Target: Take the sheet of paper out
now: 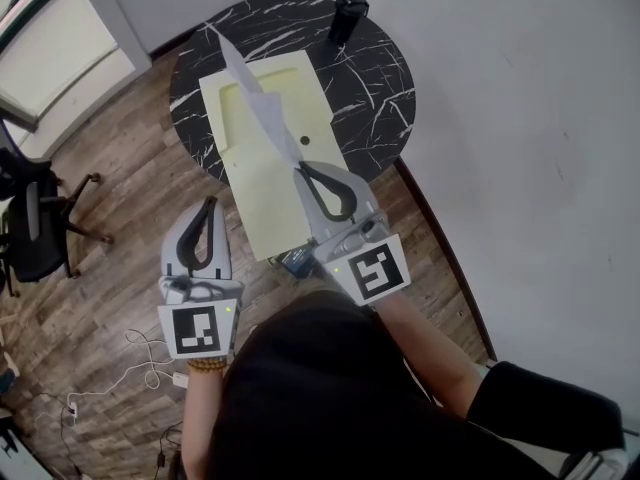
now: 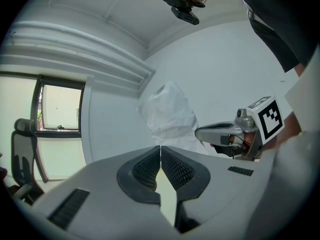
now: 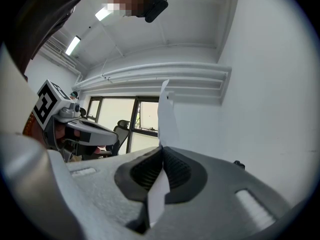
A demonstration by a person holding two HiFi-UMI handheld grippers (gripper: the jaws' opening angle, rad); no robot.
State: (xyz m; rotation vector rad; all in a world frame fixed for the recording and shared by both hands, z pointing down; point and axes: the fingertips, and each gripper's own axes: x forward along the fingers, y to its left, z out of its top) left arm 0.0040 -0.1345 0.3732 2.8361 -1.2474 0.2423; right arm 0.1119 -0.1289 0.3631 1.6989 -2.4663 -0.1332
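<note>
The sheet of paper (image 1: pixel 262 108) stands edge-up above a yellow folder (image 1: pixel 262 206), its near end pinched between the closed jaws of the right gripper (image 1: pixel 300 168). The folder lies across the round marble table (image 1: pixel 385 88), overhanging the near edge. A black cylinder (image 1: pixel 348 16) stands at the far edge. The left gripper (image 1: pixel 210 205), with its jaws together on nothing, hangs beyond the table's near-left edge.

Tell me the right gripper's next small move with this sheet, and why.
Probably carry it rightward and lay it on the bare marble tabletop. The right gripper is shut on the white sheet of paper, which appears to stand free above the yellow folder, so it looks already out. The left gripper is shut, empty and off the table.
</note>
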